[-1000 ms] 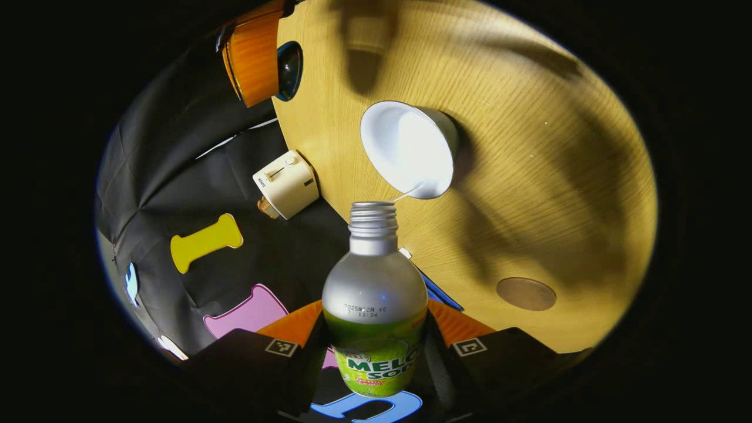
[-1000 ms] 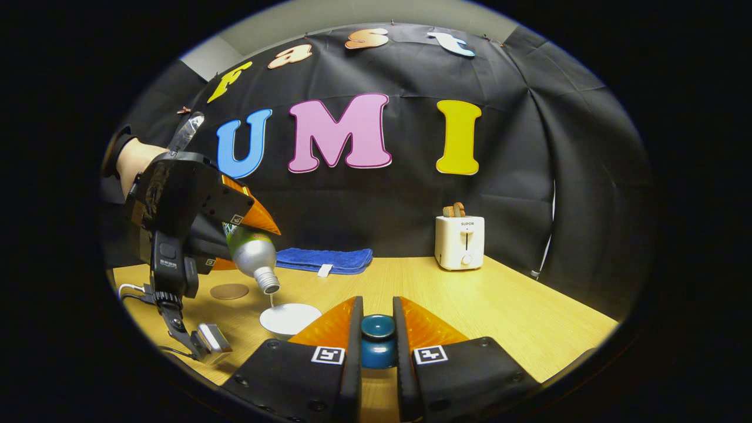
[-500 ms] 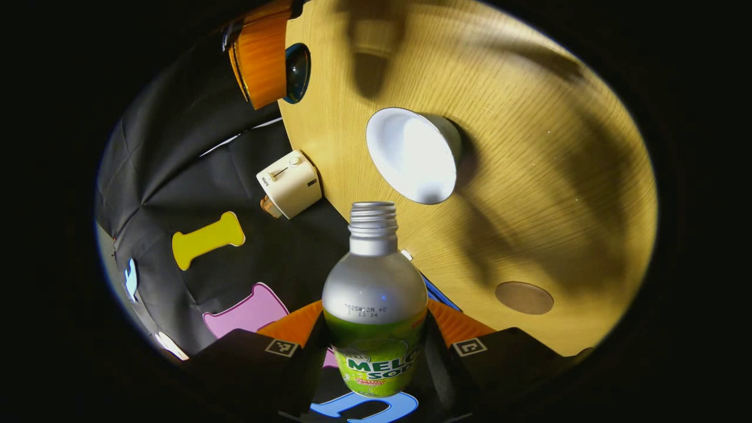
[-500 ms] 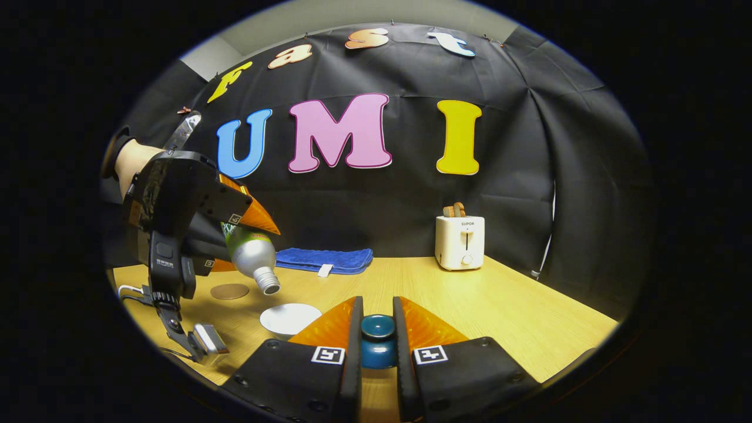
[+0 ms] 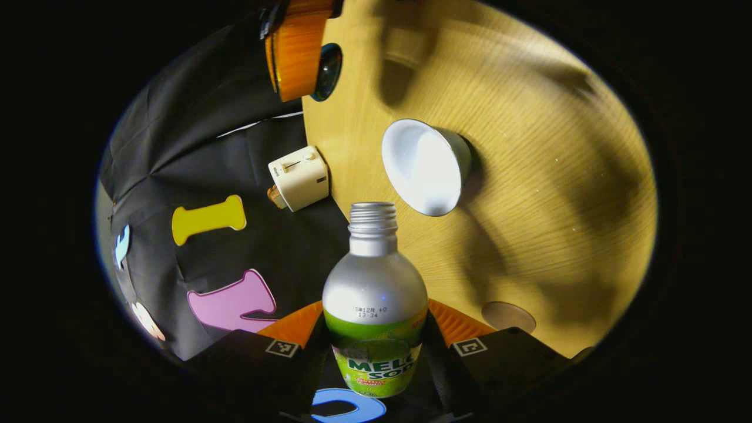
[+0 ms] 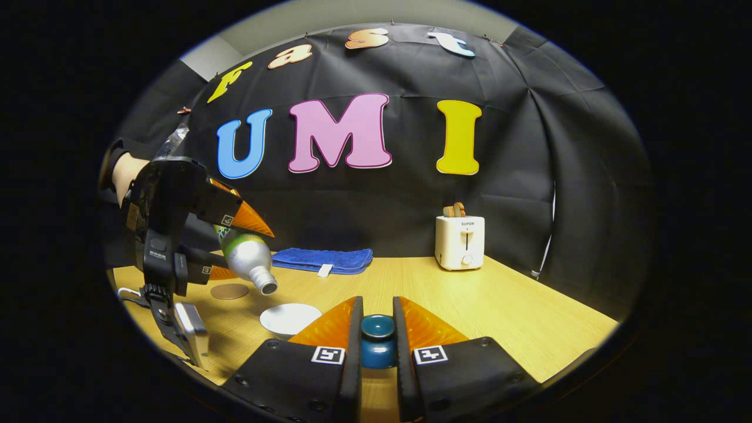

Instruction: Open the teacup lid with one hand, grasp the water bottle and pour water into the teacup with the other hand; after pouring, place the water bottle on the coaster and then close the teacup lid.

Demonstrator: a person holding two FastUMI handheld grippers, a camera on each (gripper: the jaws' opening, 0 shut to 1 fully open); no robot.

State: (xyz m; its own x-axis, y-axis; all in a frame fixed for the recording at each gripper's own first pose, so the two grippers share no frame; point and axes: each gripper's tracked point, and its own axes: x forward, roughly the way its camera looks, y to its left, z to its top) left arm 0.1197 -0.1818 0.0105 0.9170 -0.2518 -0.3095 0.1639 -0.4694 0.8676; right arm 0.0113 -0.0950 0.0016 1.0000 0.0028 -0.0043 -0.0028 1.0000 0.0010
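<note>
Clamping the bottle [image 5: 375,329] by its lower body, the left gripper [image 5: 376,352] has both fingers pressed on its sides, the open neck tilted toward the cup [image 5: 426,167] at about one o'clock in the left gripper view; no stream runs from the mouth. The right gripper [image 6: 377,338] is closed on the knob of the lid [image 6: 377,335], held in the air away from the cup. Judging from this, the lid is off and the pouring looks finished or nearly so, though whether water sits in the cup I cannot tell. Left to do: stand the bottle on the coaster [image 5: 509,316], which lies bare at about four o'clock from the bottle's neck, then put the lid back on the cup. Both rest on a pale wooden table [image 6: 499,305]. In the right gripper view a toaster [image 6: 460,241] stands at one o'clock and a folded blue cloth [image 6: 324,259] at eleven, both along the table's far edge against the black cloth wall [image 6: 517,147].
</note>
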